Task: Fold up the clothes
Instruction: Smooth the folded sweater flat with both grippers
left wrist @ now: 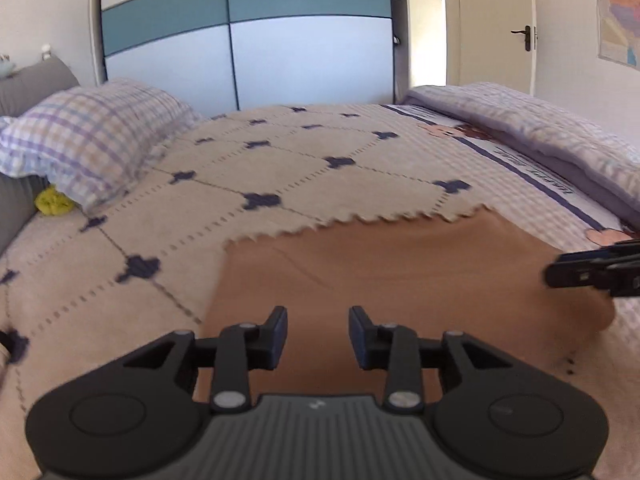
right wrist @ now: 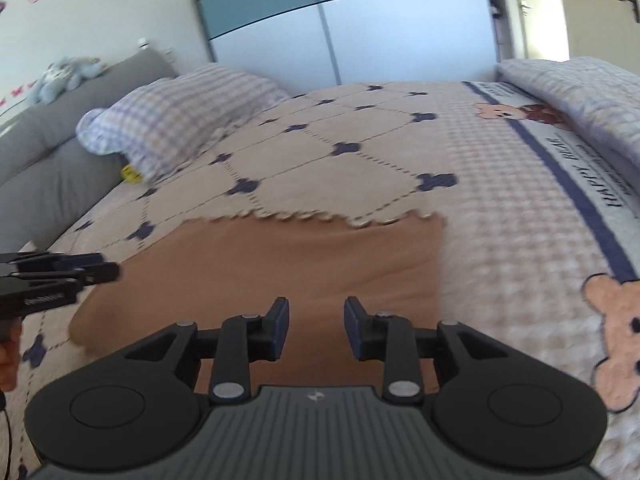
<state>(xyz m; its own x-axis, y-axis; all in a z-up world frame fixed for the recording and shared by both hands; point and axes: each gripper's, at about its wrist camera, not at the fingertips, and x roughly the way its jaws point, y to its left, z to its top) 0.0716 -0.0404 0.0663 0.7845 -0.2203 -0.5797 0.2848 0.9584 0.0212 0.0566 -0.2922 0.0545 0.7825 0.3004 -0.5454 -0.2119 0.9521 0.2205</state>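
Note:
A plain brown garment (left wrist: 400,276) lies flat on the bed, its far edge meeting the scalloped hem of a beige blanket (left wrist: 280,168). In the left wrist view my left gripper (left wrist: 318,336) hovers over the garment's near part, open, with only cloth seen beneath the gap. My right gripper (left wrist: 556,270) pokes in from the right edge, over the garment's right side. In the right wrist view the right gripper (right wrist: 316,328) is open above the garment (right wrist: 280,264), nothing between its fingers. The left gripper (right wrist: 108,270) shows at the garment's left edge.
A checked pillow (left wrist: 88,140) and a grey headboard (right wrist: 60,148) stand at the left, with a yellow item (left wrist: 54,200) under the pillow. A folded quilt (left wrist: 540,132) lies along the right. The bear-print bedspread (right wrist: 520,220) covers the bed. Wardrobe (left wrist: 248,40) and door (left wrist: 492,24) stand behind.

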